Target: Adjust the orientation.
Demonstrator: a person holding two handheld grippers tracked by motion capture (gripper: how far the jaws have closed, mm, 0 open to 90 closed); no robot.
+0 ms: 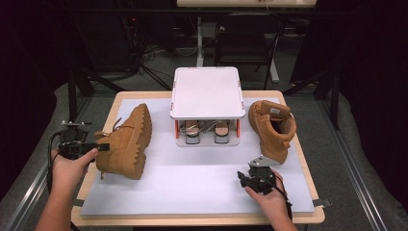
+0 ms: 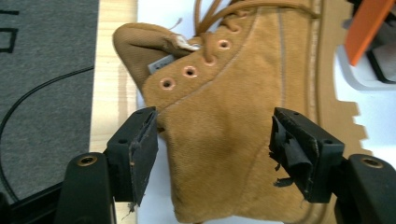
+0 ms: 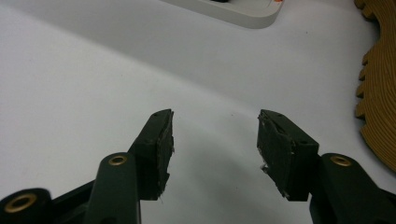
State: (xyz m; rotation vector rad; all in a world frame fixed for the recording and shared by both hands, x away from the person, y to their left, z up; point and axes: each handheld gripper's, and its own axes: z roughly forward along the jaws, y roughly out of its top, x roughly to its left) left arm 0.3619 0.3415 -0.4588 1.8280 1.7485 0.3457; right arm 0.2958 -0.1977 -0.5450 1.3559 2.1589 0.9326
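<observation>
A tan boot [image 1: 126, 140] lies on its side at the left of the white mat, sole toward the middle. My left gripper [image 1: 103, 147] is at its ankle end and stands open. In the left gripper view the jaws of my left gripper [image 2: 215, 114] frame the boot's suede upper [image 2: 224, 140] without pressing on it. A second tan boot [image 1: 272, 126] stands tilted at the right. My right gripper [image 1: 242, 179] hovers open over the bare mat in front of it. The right gripper view shows my right gripper [image 3: 215, 116] with nothing between its jaws and that boot's lugged sole [image 3: 379, 93] at the right edge.
A white two-level shoe rack [image 1: 207, 91] stands at the back middle, with a pair of sandals [image 1: 207, 130] on its lower shelf. The white mat [image 1: 192, 183] covers most of the wooden table [image 1: 115, 103]. Grey carpet lies beyond the table's left edge.
</observation>
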